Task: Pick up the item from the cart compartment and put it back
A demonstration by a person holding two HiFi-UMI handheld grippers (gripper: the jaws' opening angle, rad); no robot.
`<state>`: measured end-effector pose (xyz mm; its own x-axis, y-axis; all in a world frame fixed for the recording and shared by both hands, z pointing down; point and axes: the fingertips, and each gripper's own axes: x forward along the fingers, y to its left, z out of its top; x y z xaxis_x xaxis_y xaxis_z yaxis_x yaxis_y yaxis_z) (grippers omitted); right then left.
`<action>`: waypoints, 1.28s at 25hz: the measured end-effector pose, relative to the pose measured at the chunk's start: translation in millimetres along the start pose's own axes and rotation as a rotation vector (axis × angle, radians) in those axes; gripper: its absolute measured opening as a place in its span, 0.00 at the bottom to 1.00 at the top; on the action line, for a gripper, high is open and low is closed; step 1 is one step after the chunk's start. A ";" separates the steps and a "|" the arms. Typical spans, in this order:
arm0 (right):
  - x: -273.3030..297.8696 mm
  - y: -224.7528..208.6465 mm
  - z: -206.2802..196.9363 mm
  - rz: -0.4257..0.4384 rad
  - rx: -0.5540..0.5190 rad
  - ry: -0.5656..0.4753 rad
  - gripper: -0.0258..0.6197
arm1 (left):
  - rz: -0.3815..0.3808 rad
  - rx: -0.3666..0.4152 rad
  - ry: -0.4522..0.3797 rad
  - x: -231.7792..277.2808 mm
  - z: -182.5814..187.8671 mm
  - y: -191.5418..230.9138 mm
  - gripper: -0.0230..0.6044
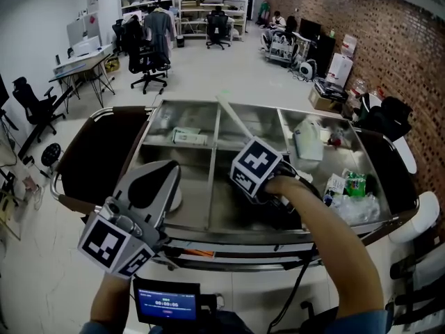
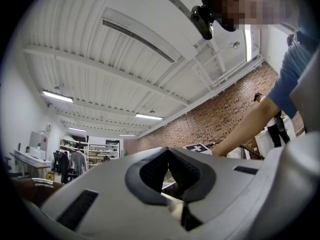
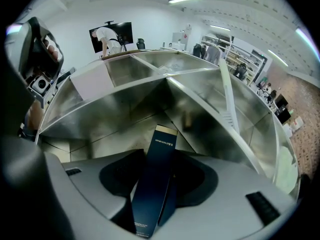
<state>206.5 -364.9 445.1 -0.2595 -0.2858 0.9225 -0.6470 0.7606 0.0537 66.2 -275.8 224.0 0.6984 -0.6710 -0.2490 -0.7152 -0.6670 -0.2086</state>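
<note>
A slim dark blue box [image 3: 156,184] with a gold top edge stands up between the jaws of my right gripper [image 3: 160,171], which is shut on it and pointing down into the steel cart's near middle compartment [image 3: 125,119]. In the head view the right gripper's marker cube [image 1: 256,167] sits over that compartment, and the hand hides both the box and the jaws. My left gripper [image 1: 154,183] hovers at the cart's near left corner, tilted slightly upward. It holds nothing, and its pads meet at the tips [image 2: 168,154].
The steel cart [image 1: 229,236] is split by dividers [image 1: 212,152]. A white box [image 1: 189,136] lies in the back left compartment, and a long white stick [image 1: 233,115] leans across a divider. Bags and packets [image 1: 351,190] fill the right compartments. A small screen [image 1: 167,303] sits below the cart's front.
</note>
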 end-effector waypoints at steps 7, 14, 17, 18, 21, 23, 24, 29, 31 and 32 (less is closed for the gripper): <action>-22.6 0.8 13.8 -0.035 -0.008 -0.061 0.31 | -0.009 -0.001 0.002 -5.8 2.1 0.9 0.06; -46.5 0.6 24.3 -0.116 -0.027 -0.139 0.29 | -0.015 0.007 -0.004 -17.5 9.5 2.2 0.06; -61.2 0.7 29.2 -0.148 -0.033 -0.176 0.29 | -0.017 0.009 -0.009 -22.5 12.0 4.0 0.06; -66.3 1.3 30.8 -0.158 -0.034 -0.190 0.29 | -0.019 0.010 -0.009 -24.1 12.4 3.6 0.06; -80.8 2.6 35.8 -0.187 -0.034 -0.237 0.29 | -0.027 0.012 -0.011 -28.1 12.4 2.3 0.06; -89.0 2.5 38.0 -0.206 -0.032 -0.269 0.29 | -0.032 0.006 -0.011 -29.0 11.9 1.9 0.06; -93.0 2.5 38.6 -0.215 -0.030 -0.286 0.29 | -0.036 0.002 -0.007 -29.6 10.9 1.4 0.06; -121.3 8.7 45.8 -0.262 -0.014 -0.389 0.29 | -0.050 -0.001 -0.004 -37.3 11.4 -0.8 0.06; -136.4 15.4 50.5 -0.279 -0.015 -0.436 0.29 | -0.054 -0.003 -0.002 -42.1 11.4 -3.0 0.06; -144.4 19.7 53.4 -0.288 -0.017 -0.462 0.29 | -0.056 -0.004 0.001 -44.8 11.1 -4.2 0.06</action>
<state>192.9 -339.8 292.6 -0.3637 -0.7078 0.6055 -0.7279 0.6216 0.2893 37.5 -239.4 225.6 0.7370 -0.6332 -0.2364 -0.6753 -0.7046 -0.2180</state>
